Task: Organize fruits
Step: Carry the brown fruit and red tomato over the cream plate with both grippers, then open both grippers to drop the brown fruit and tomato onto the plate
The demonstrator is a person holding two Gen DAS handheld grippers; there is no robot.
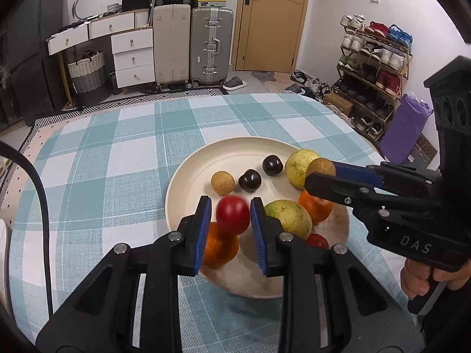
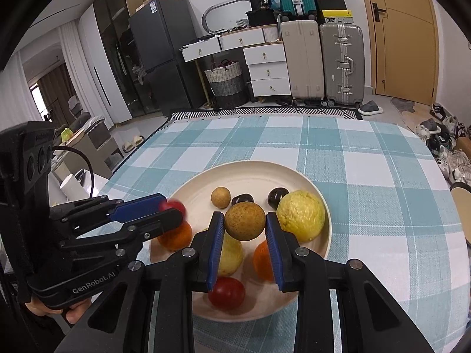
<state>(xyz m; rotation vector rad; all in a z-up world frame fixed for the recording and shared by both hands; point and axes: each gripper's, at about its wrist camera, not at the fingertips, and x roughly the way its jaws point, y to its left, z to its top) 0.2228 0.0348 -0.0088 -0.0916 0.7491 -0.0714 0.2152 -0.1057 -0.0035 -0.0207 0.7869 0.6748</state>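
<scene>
— What are your grippers doing right now?

— My left gripper [image 1: 230, 220] is clenching a red tomato [image 1: 232, 214] between its blue pads, hovering over the near side of the plate [image 1: 188, 176]. My right gripper [image 2: 244, 229] is squeezing a brown speckled round fruit [image 2: 245, 220], also above the plate.

— And what is lying in the plate?

— Nearest me, a second red tomato [image 2: 227, 292] is sitting by the rim. Beyond it, two oranges [image 1: 316, 209] and a yellow-green guava [image 1: 290, 217] are resting; farther back, a bigger yellow guava [image 2: 301, 216], two dark cherries [image 1: 249, 180] and a small tan fruit [image 1: 222, 183].

— What is under it all?

— The plate is sitting on a teal-and-white checked tablecloth [image 1: 117, 153]. Behind the table, suitcases [image 1: 210, 44], white drawers [image 1: 134, 58], a wooden door [image 1: 273, 17] and a shoe rack [image 1: 374, 67] are lining the far wall.
</scene>
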